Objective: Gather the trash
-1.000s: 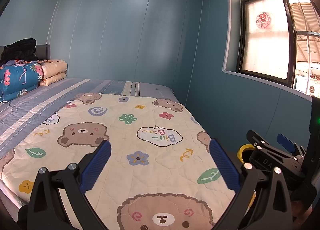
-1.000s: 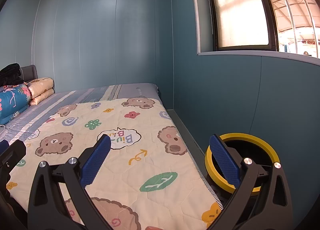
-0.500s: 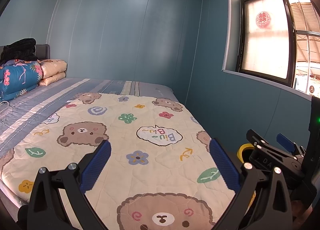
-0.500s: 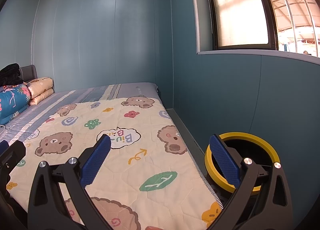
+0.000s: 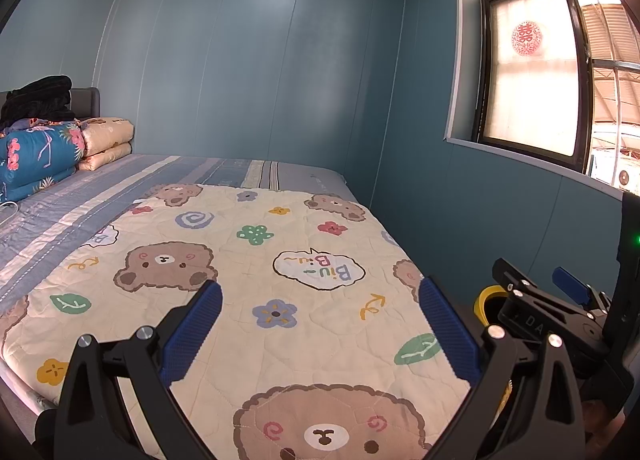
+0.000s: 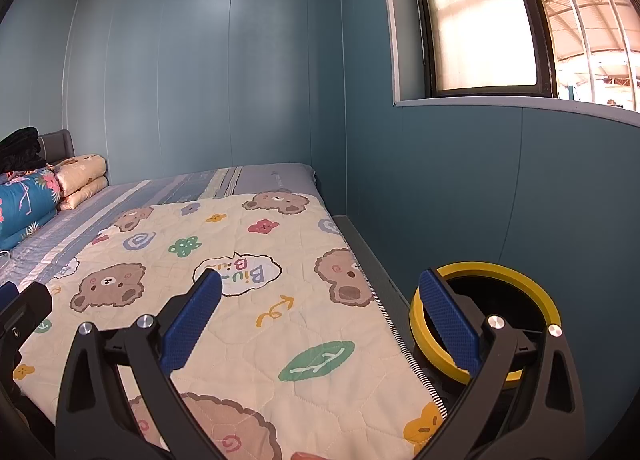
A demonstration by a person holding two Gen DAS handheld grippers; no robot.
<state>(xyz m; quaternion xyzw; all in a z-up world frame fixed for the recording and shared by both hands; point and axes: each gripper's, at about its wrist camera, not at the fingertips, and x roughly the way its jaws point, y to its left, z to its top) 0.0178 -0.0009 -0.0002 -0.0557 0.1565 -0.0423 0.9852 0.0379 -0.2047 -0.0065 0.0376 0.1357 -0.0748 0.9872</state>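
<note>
A trash bin with a yellow rim (image 6: pixel 486 274) and black inside stands on the floor between the bed and the right wall; only a bit of that rim (image 5: pixel 485 296) shows in the left wrist view. My left gripper (image 5: pixel 320 330) hovers open over the foot of the bed, nothing between its blue pads. My right gripper (image 6: pixel 320 320) is open too, empty, its right finger (image 6: pixel 448 320) in front of the bin. The right gripper's body (image 5: pixel 560 316) appears at the right of the left wrist view. No loose trash shows on the quilt.
A cream quilt with bears and flowers (image 5: pixel 256 260) covers the bed over a striped blue sheet (image 5: pixel 80 199). Folded blankets (image 5: pixel 40 151) and dark clothing (image 5: pixel 36 97) are piled at the headboard. A blue wall with a window (image 6: pixel 480 19) runs along the right.
</note>
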